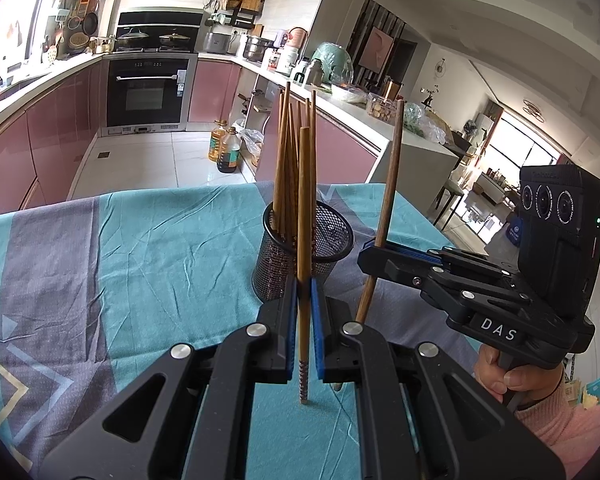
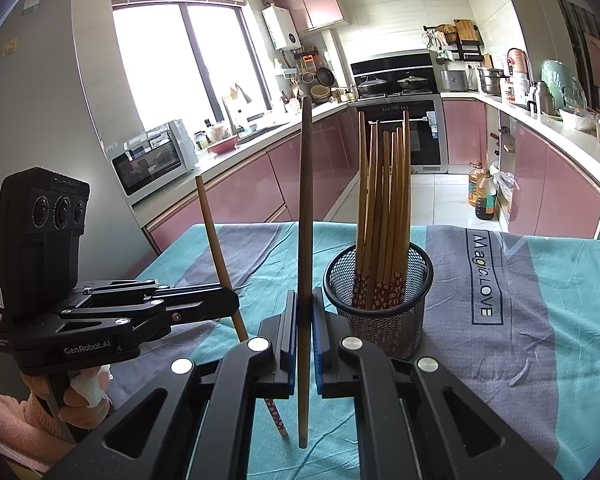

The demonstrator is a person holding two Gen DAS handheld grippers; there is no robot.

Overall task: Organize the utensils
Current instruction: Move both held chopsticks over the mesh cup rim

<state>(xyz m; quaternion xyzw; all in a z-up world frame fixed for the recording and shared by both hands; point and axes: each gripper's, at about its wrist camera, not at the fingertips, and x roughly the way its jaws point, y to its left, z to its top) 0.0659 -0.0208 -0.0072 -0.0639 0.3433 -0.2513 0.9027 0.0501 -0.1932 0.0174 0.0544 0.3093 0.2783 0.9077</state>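
Mesh holder (image 1: 308, 252) beyond | each gripper (image 1: 304, 336) (image 2: 304, 344) clamps one chopstick (image 1: 305, 216) (image 2: 305, 240)

The holder (image 2: 380, 304) hides the lower ends of its chopsticks (image 2: 384, 200) behind dark mesh; their tips cannot be made out. At six o'clock both wrist views cut off the gripper bodies. The right hand (image 1: 512, 376) is half hidden under its handle. Goods on the far counter (image 1: 340, 80) at one o'clock are too small to tell.
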